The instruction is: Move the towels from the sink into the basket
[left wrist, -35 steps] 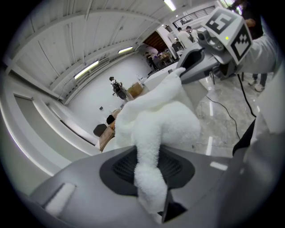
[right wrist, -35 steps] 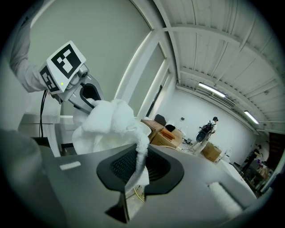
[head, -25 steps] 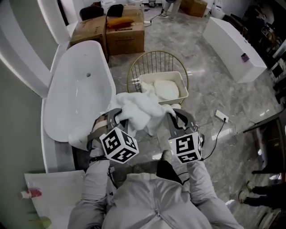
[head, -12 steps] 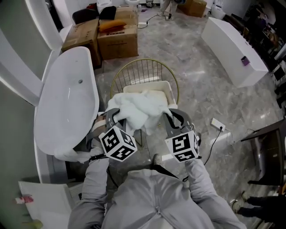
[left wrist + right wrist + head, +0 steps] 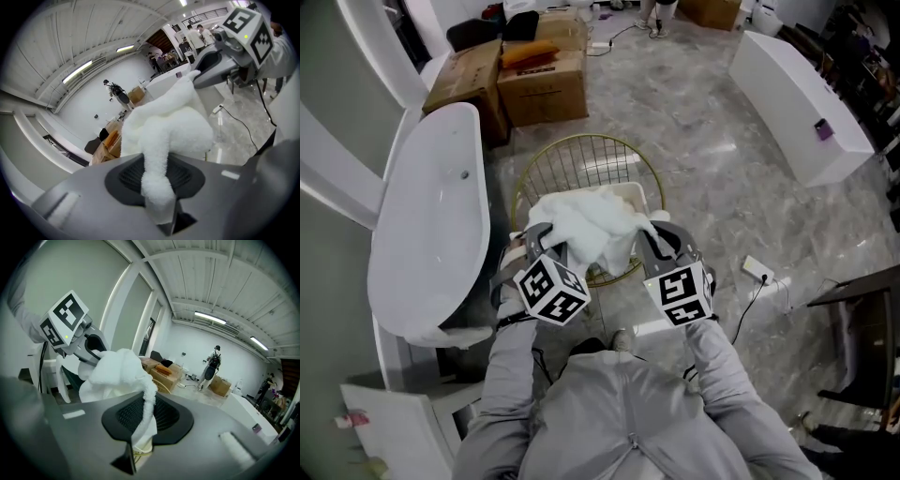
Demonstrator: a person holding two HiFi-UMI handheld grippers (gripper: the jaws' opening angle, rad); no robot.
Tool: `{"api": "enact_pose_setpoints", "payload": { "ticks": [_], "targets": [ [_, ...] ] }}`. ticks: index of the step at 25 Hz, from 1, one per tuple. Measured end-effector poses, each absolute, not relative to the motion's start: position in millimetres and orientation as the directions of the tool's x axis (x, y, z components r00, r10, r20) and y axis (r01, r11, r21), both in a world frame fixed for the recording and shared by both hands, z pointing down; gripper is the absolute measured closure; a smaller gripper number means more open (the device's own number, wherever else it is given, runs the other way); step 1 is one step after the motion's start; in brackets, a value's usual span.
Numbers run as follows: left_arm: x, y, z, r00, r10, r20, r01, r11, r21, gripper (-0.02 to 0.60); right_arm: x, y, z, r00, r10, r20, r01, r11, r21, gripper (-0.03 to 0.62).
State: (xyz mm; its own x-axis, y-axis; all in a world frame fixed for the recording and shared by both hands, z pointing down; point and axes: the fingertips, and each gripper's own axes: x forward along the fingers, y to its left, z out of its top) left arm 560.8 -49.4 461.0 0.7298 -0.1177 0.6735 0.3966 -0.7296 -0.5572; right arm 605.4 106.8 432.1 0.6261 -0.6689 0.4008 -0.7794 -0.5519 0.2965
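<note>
A white fluffy towel (image 5: 586, 225) hangs bunched between both grippers, right over the round gold wire basket (image 5: 581, 161). My left gripper (image 5: 546, 246) is shut on the towel's left end (image 5: 157, 187). On the other side my right gripper (image 5: 654, 239) is shut on its right end (image 5: 144, 420). A white tub inside the basket is mostly hidden under the towel. The long white sink (image 5: 427, 220) lies to the left, its bowl bare with a small drain.
Cardboard boxes (image 5: 539, 75) stand beyond the basket. A white bench (image 5: 802, 103) runs along the right. A power strip and cable (image 5: 757, 270) lie on the marble floor. People stand far off in the room (image 5: 212, 363).
Both grippers carried the towel away from the sink rim and it now hangs over the basket. The towel end that trailed on the sink edge has lifted off.
</note>
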Motion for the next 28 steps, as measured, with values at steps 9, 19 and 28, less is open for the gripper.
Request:
{"api": "enact_pose_setpoints", "payload": {
  "ticks": [9, 19, 28],
  "targets": [
    [629.7, -56.8, 498.9, 0.703, -0.089, 0.706, 0.445, -0.719, -0.533, 0.416, 665.0, 96.0, 470.0, 0.632, -0.635, 0.445, -0.764, -0.605, 0.222, 0.554],
    [675.9, -82.7, 599.1, 0.564, -0.021, 0.825, 0.549, -0.737, -0.395, 0.414, 712.5, 58.2, 562.5, 0.553, -0.574, 0.603, -0.775, -0.620, 0.121, 0.554],
    [691.8, -91.6, 686.0, 0.428, 0.001, 0.904, 0.610, -0.738, -0.288, 0.414, 728.3, 39.7, 650.0, 0.426, -0.521, 0.739, -0.780, -0.626, 0.009, 0.554]
  ]
}}
